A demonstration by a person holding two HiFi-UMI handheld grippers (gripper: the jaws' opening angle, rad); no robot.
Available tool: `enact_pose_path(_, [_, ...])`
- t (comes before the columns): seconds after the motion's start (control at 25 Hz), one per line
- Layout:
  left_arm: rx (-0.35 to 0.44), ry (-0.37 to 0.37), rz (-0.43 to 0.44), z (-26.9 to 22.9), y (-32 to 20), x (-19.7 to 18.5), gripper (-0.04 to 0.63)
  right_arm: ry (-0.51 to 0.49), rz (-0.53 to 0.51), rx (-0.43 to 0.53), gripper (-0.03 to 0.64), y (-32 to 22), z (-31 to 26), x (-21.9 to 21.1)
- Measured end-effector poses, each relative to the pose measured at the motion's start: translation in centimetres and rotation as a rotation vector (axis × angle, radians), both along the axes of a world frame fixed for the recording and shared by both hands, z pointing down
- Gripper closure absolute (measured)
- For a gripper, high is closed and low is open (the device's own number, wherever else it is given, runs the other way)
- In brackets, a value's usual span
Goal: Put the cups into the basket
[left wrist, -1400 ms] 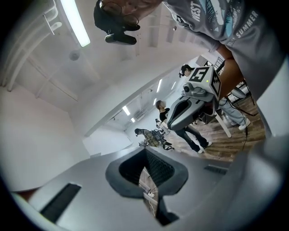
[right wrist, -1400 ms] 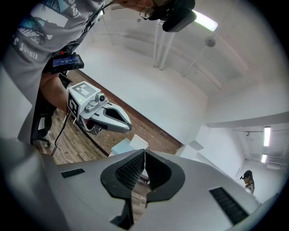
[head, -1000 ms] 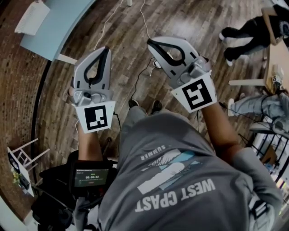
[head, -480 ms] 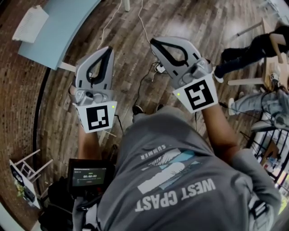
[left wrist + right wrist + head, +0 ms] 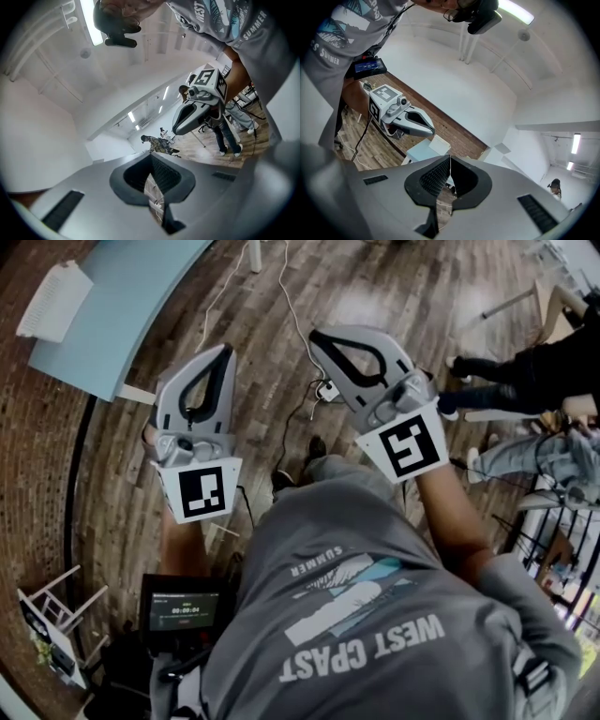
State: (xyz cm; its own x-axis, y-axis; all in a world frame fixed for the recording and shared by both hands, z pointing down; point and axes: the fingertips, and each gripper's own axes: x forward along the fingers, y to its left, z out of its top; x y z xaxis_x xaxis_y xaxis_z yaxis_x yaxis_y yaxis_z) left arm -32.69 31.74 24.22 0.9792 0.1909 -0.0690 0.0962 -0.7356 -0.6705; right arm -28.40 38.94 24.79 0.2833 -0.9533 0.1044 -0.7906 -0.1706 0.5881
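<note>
Long white ceiling strip lights [image 5: 86, 21] burn out to glare in both gripper views. Fisheye bending blackens every corner. In the head view, the brown wooden plank floor [image 5: 375, 296] carries a soft sheen, its edges smeared.

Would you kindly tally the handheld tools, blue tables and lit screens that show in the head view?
tools: 2, the left tool and the right tool
blue table: 1
lit screen: 1
total: 4

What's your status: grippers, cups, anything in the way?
Left gripper shut, empty; right gripper shut, empty. No cups or basket in view. Cable across the wood floor ahead, blue table front-left.
</note>
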Motion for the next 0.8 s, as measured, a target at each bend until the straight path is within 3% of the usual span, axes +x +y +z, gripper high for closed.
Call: enact_pose_path(0.8, [0.04, -0.054, -0.16, 0.1, -1.5, 11.3, 0.595, -0.043, -0.166, 0.037, 0.603, -2.4, 0.4, 12.7])
